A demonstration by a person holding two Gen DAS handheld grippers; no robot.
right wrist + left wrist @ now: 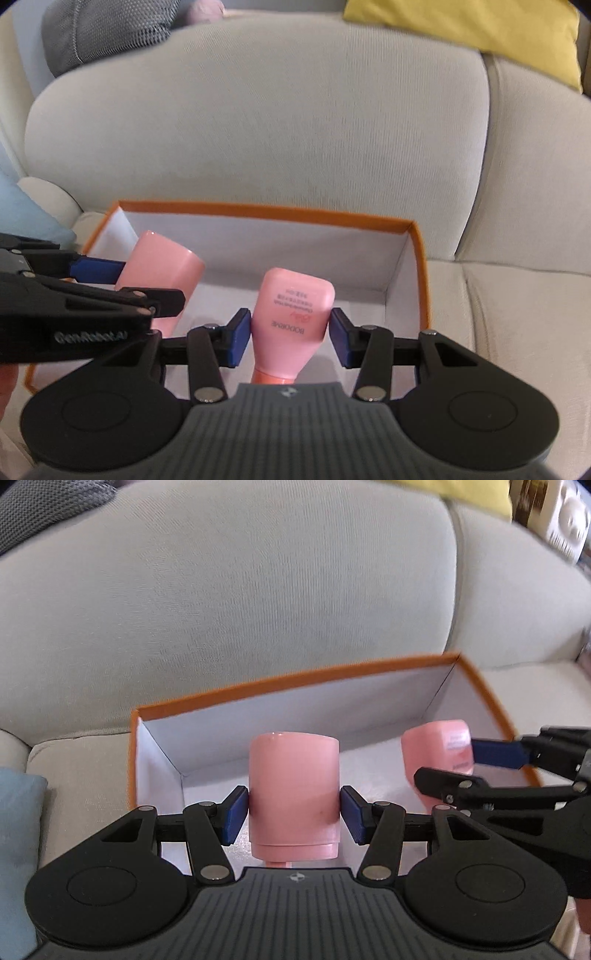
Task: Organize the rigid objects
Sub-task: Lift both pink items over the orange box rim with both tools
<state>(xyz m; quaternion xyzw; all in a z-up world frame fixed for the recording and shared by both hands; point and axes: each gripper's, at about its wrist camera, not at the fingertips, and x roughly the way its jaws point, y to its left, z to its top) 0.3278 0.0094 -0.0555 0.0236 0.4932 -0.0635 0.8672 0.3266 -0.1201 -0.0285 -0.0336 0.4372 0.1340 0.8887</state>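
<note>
My own left claw (pixel 293 814) hides the base of the pink bottle (pixel 293 794). My right claw (pixel 290 338) covers the cap end of the pink tube (pixel 291 321), whose small print is unreadable. The box's (pixel 295 677) near wall is hidden.

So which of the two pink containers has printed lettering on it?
The flat pink tube in the right gripper, held cap-down over the orange-rimmed box. The round pink bottle in the left gripper looks plain.
</note>
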